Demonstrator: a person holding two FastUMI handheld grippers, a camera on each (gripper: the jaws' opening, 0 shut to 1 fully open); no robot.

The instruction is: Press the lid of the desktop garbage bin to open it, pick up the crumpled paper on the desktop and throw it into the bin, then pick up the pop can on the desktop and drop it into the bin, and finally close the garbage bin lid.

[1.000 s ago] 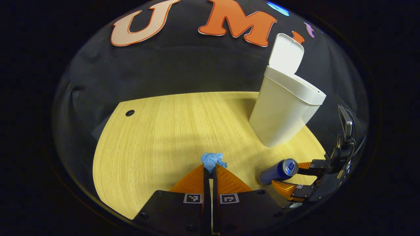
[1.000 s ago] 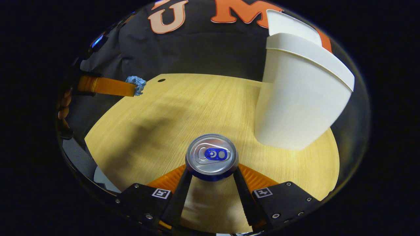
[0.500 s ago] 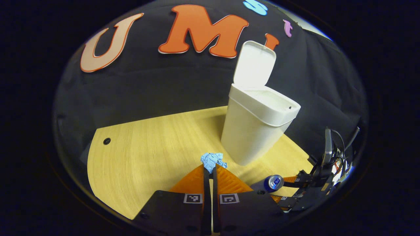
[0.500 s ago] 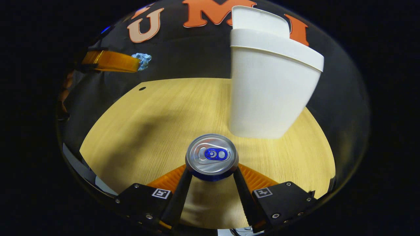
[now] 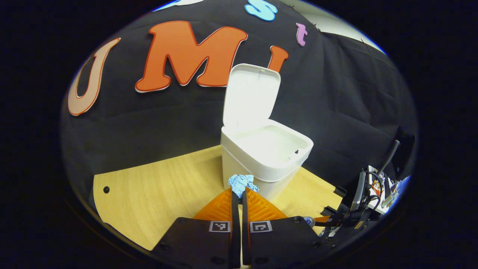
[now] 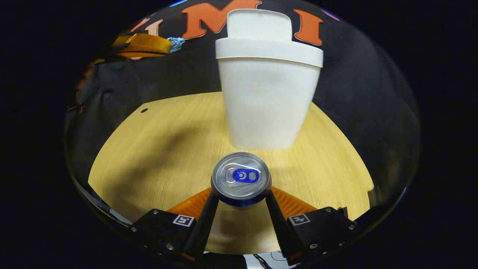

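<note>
in the left gripper view, the left claw [image 5: 239,190] is closed on the crumpled paper [image 5: 242,183], held above the surface [image 5: 157,190] just before the white bin [image 5: 261,157], whose lid [image 5: 251,95] stands open. in the right gripper view, the right claw [image 6: 241,196] grips the pop can [image 6: 241,178] by its sides, top end facing the camera, above the surface with the bin beyond.

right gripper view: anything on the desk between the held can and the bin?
Nothing. In the right gripper view, only bare wooden desktop runs between the pop can, held in the right hand-held gripper, and the base of the open garbage bin.
</note>
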